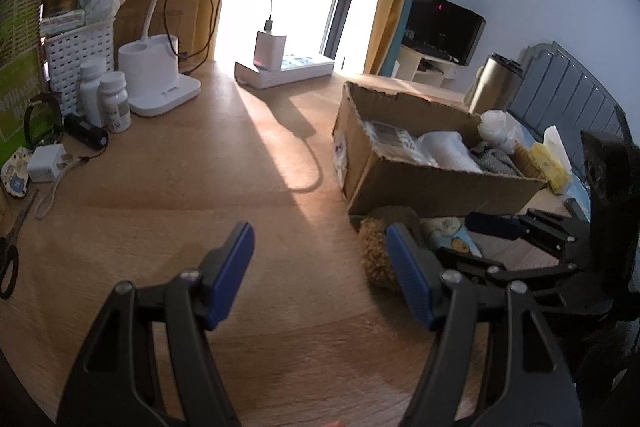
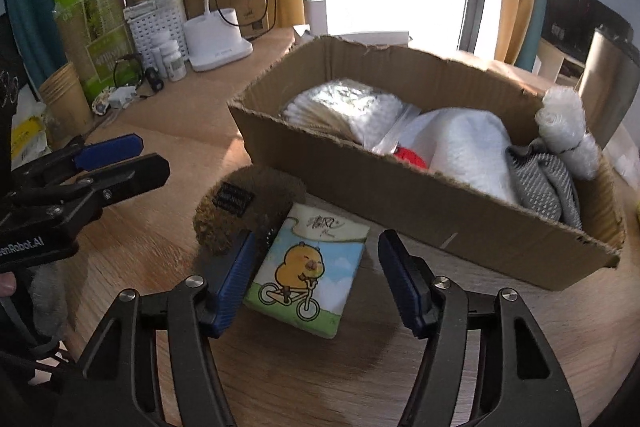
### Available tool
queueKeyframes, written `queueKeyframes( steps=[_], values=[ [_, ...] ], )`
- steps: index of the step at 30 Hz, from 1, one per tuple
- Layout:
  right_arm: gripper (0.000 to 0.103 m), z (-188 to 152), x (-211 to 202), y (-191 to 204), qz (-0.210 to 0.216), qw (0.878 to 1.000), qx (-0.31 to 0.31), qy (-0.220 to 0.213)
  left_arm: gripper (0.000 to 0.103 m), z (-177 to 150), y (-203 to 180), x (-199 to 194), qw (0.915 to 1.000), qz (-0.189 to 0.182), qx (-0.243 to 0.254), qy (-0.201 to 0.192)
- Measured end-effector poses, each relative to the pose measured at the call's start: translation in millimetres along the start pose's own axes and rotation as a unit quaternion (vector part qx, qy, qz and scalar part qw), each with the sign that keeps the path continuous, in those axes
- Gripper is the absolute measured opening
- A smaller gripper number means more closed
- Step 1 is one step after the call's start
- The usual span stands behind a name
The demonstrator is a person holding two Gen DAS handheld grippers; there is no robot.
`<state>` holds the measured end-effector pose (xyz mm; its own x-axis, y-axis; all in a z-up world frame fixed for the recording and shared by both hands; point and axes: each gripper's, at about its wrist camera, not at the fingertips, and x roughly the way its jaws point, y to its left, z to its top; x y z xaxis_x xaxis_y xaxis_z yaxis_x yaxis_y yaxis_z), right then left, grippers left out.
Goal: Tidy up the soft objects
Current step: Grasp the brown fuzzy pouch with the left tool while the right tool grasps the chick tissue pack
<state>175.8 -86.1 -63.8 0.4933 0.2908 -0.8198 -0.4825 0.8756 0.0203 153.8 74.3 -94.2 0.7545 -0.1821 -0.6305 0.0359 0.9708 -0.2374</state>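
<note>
A tissue pack printed with a yellow chick on a bicycle lies on the wooden table in front of the cardboard box. A brown fuzzy soft item lies just left of the pack. My right gripper is open, its jaws on either side of the pack, apart from it. My left gripper is open and empty over bare table, left of the brown item; it also shows in the right wrist view. The box holds white, grey and red soft things.
A white lamp base, pill bottles, a white basket, a charger and scissors stand along the left side. A power strip lies at the back. A steel tumbler stands behind the box.
</note>
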Motion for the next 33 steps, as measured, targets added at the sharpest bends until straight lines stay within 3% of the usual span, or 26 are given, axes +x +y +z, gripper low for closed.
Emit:
queueKeyframes(
  steps=[4, 10, 21, 33],
  values=[
    [0.059, -3, 2, -3, 0.006, 1.0, 0.007, 0.005, 0.07, 0, -3, 3, 1.0, -0.002, 0.002, 0.005],
    [0.057, -8, -4, -11, 0.025, 1.0, 0.013, 0.004, 0.071, 0, -16, 6, 0.9998, -0.006, 0.015, 0.012],
    [0.057, -22, -22, -40, 0.02, 0.999, 0.032, -0.01, 0.071, 0, -48, 27, 0.9981, -0.01, 0.044, 0.042],
    [0.057, -39, -37, -77, 0.007, 0.998, 0.063, -0.022, 0.07, -5, -79, 66, 0.99, 0.034, 0.088, 0.104]
  ],
)
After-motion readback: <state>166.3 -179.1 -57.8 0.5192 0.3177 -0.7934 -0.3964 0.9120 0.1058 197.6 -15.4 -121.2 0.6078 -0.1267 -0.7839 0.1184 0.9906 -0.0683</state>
